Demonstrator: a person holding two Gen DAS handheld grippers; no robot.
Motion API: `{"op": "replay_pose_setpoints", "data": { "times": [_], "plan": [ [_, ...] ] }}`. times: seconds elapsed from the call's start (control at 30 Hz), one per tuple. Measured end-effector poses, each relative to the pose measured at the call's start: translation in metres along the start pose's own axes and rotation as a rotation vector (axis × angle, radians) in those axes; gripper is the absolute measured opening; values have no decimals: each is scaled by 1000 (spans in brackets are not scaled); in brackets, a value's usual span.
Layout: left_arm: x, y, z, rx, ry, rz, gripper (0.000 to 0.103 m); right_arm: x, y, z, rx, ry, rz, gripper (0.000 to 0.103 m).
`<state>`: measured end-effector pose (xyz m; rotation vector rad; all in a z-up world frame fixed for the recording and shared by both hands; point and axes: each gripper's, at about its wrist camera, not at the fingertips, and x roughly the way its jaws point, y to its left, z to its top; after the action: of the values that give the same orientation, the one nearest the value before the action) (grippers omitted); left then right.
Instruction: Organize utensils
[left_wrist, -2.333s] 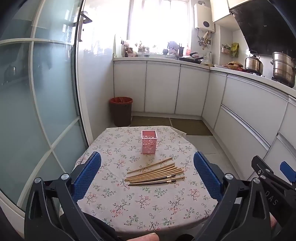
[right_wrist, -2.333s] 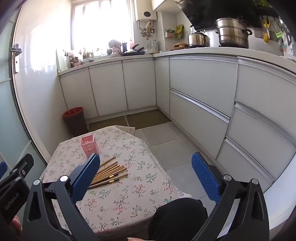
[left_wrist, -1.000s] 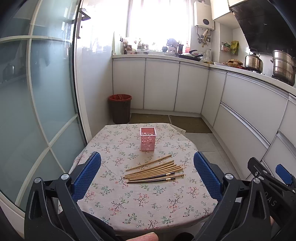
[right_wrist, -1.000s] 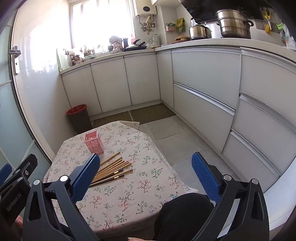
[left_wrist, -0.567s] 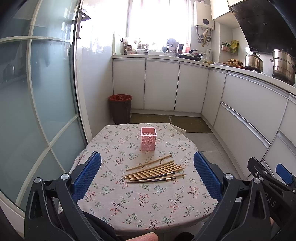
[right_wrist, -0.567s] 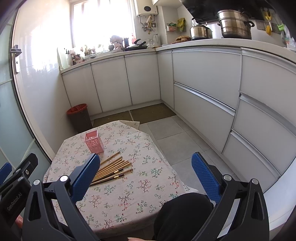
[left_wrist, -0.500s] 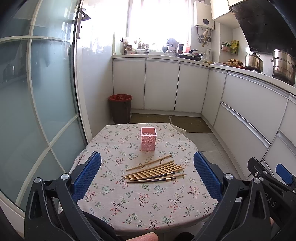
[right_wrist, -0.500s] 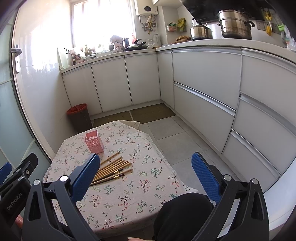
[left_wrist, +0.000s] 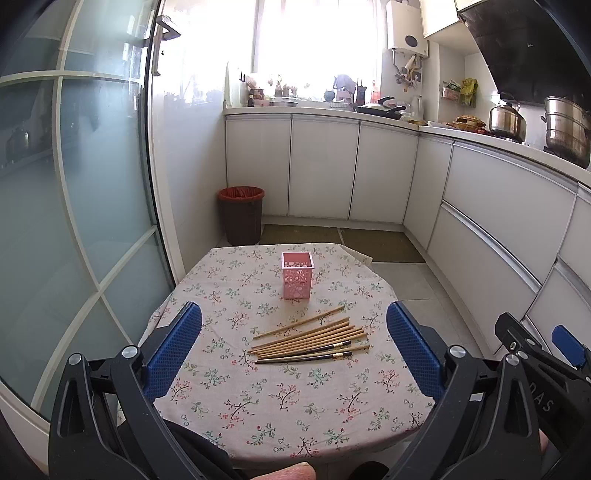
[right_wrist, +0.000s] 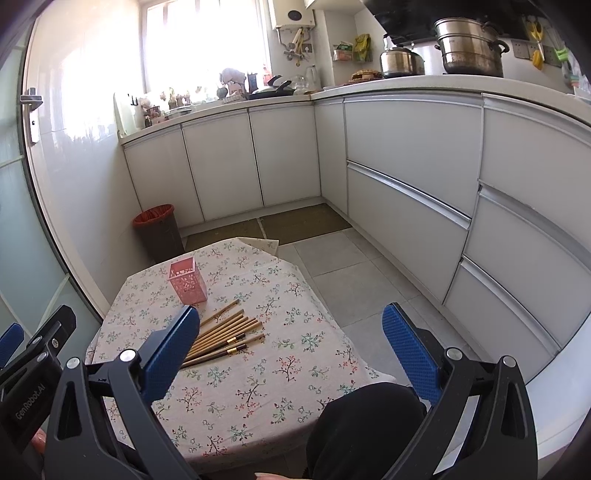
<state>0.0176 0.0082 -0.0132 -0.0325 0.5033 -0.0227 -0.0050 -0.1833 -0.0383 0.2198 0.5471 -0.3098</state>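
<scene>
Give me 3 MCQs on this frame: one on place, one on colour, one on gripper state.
1. Where do the chopsticks lie?
A. inside the holder
B. flat on the tablecloth, nearer the camera than the holder
C. on the floor

2. What colour is the holder?
A. pink
B. green
C. black

3. How are the left gripper and right gripper?
A. both shut on chopsticks
B. left shut, right open
C. both open, holding nothing

Answers: 1 B, they lie in a loose bunch on the tablecloth; 2 A, pink perforated walls; 3 C, the blue pads stand wide apart in both wrist views.
</scene>
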Motion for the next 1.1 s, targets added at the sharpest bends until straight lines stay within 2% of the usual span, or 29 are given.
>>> {"op": "replay_pose_setpoints", "data": {
  "times": [0.33,0.43,0.53,0.67,0.77,0.87,0.93,1.1],
  "plan": [
    [5,0,0,4,11,2,96,3,-3,2,2,10,-6,96],
    [17,-1,2,16,40,-3,96,9,-7,3,18,20,-10,97],
    [55,-2,8,54,158,-55,96,25,-15,3,55,88,11,97],
    [142,-11,3,165,442,-214,96,64,-32,0,152,234,108,96],
    [204,-28,-12,263,605,-249,96,104,-47,-10,266,363,202,96],
    [252,-48,-28,342,712,-269,96,145,-57,-22,363,475,268,96],
    [281,-61,-34,384,778,-291,96,170,-60,-28,405,524,273,96],
    [353,-101,-27,462,812,-285,96,218,-67,-30,426,577,263,96]
  ]
}}
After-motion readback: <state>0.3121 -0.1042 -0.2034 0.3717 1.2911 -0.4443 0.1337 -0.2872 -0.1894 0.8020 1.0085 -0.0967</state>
